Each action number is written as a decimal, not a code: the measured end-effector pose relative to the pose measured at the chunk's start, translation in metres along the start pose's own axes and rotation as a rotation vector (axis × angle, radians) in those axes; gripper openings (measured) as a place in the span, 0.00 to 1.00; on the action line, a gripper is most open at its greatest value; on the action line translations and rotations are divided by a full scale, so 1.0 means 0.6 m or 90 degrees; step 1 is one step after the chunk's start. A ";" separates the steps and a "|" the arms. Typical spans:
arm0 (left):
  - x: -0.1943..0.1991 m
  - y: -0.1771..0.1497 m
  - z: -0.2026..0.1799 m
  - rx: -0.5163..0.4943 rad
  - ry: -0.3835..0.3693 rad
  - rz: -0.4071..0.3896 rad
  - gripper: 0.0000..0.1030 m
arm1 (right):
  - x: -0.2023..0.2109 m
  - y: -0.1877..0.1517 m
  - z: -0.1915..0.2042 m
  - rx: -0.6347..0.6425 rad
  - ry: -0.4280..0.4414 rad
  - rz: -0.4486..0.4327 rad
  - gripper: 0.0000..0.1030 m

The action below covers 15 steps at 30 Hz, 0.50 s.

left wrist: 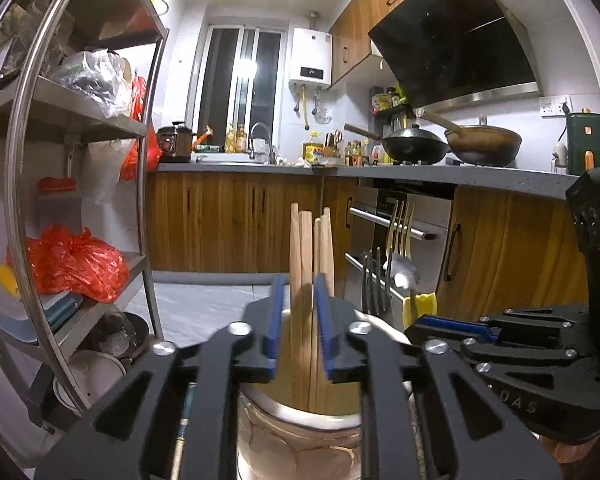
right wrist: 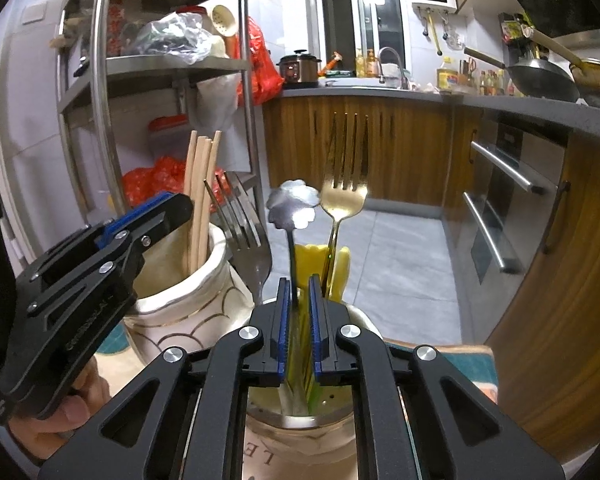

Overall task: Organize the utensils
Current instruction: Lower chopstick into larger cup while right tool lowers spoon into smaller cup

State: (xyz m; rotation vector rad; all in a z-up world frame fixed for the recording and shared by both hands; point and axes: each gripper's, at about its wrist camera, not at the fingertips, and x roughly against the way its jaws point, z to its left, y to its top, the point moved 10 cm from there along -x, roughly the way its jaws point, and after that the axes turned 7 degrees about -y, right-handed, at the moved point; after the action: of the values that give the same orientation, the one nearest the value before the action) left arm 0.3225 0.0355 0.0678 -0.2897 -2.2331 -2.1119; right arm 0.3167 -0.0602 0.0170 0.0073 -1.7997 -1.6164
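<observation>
Our left gripper (left wrist: 297,312) closed its fingers on the upright chopsticks (left wrist: 311,248) in the cream jar (right wrist: 188,280). Just beside, our right gripper (right wrist: 299,312) gripped the spoon (right wrist: 294,204) stem, standing vertical in its holder (right wrist: 364,316).

1. Chopsticks (right wrist: 199,196) stand upright in the left jar (right wrist: 180,280).
2. Silver fork (right wrist: 242,224) rises between the two jars, just right of the left jar's rim.
3. Right jar (right wrist: 300,432) holds flower-headed spoon (right wrist: 294,204) and gold fork (right wrist: 344,184); spoon left of fork.
4. Left gripper (left wrist: 296,320) straddles the chopsticks above the left jar.
5. Right gripper (right wrist: 298,328) straddles the spoon's stem above the right jar.
6. Shelf rack (right wrist: 148,72) stands behind the left jar; oven (right wrist: 500,208) far right.
</observation>
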 end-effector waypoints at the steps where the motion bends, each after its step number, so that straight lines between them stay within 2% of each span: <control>1: 0.002 0.002 -0.001 -0.001 -0.001 -0.002 0.25 | 0.002 0.001 0.000 0.000 0.001 -0.002 0.12; 2: 0.003 0.003 -0.002 -0.002 -0.002 -0.003 0.26 | 0.005 0.002 0.000 -0.001 0.000 -0.006 0.16; 4: 0.008 0.007 -0.003 -0.001 -0.003 -0.006 0.38 | 0.011 0.005 0.000 -0.001 0.002 -0.013 0.20; 8: 0.023 0.015 -0.003 -0.002 -0.007 -0.013 0.48 | 0.032 0.015 0.001 0.001 0.005 -0.036 0.25; 9: 0.027 0.018 -0.002 -0.002 -0.007 -0.015 0.53 | 0.038 0.018 0.001 0.002 0.003 -0.043 0.26; 11: 0.036 0.024 -0.002 -0.003 -0.007 -0.021 0.57 | 0.055 0.024 -0.001 -0.002 0.001 -0.062 0.33; 15: 0.057 0.031 0.001 -0.006 -0.006 -0.025 0.76 | 0.079 0.028 -0.005 -0.006 -0.009 -0.092 0.49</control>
State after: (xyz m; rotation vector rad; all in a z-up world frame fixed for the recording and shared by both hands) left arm 0.2923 0.0405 0.0918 -0.2590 -2.2531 -2.1460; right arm 0.2897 -0.0801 0.0545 0.1257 -1.8387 -1.7289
